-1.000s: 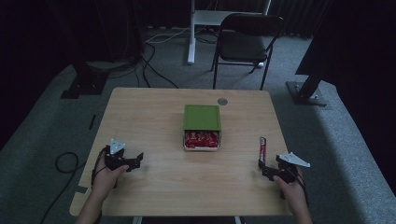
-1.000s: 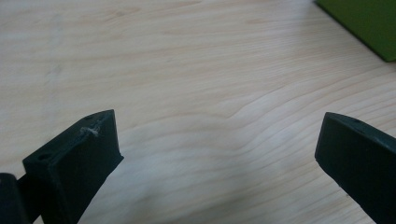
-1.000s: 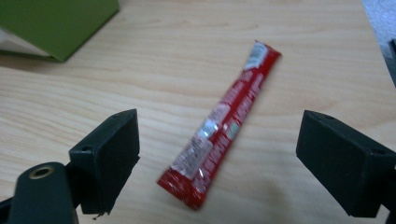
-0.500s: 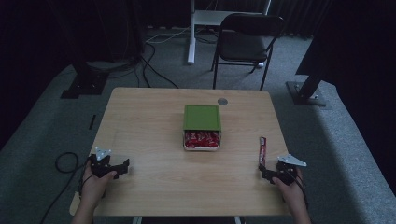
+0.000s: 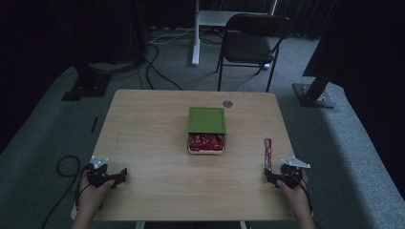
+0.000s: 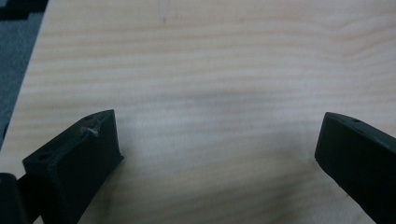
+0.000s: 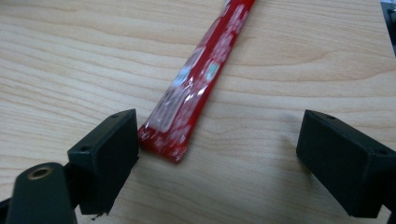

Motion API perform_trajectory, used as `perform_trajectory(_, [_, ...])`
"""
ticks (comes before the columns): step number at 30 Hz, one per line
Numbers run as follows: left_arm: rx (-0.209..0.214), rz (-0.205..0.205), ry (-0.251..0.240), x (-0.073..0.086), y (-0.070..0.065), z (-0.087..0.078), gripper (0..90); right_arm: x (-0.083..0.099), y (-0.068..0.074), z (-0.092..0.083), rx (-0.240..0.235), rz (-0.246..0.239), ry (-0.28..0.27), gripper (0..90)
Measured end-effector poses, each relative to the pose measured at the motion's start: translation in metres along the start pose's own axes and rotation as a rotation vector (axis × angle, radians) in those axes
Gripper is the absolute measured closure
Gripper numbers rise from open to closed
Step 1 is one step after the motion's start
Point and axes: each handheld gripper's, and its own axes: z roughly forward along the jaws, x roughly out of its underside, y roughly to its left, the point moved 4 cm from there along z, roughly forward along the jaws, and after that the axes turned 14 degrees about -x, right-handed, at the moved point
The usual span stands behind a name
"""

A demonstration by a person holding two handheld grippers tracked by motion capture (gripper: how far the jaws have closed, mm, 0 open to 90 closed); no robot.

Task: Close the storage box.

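A box (image 5: 206, 141) with a green lid (image 5: 206, 119) slid partly back sits mid-table, showing red packets inside. A long red sachet (image 5: 267, 153) lies flat on the table's right side. My right gripper (image 5: 273, 177) rests just behind its near end, open; in the right gripper view the red sachet (image 7: 196, 84) has its end beside the left jaw, inside the gap (image 7: 219, 154). My left gripper (image 5: 119, 175) rests open at the table's near left corner, with only bare wood between its jaws (image 6: 219, 154).
The wooden table (image 5: 153, 138) has a small grey disc (image 5: 228, 103) near its far edge. A folding chair (image 5: 250, 43) and a white stand (image 5: 196, 33) are behind it. Cables (image 5: 67, 167) lie on the grey carpet at left.
The left hand and its gripper have drawn back toward the near left corner of the table. The right gripper has hardly moved.
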Motion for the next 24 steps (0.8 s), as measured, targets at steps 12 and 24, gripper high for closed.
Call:
perform_trajectory(12, [-0.037, 0.009, 0.015, 0.0023, -0.0028, -0.0017, 0.6, 0.0000, -0.0003, 0.0000, 0.001, 0.002, 0.000, 12.2])
perform_trajectory(24, [-0.045, -0.002, 0.015, 0.0029, -0.0043, -0.0022, 0.6, 0.0000, -0.0003, 0.0000, 0.001, 0.002, 0.000, 12.2])
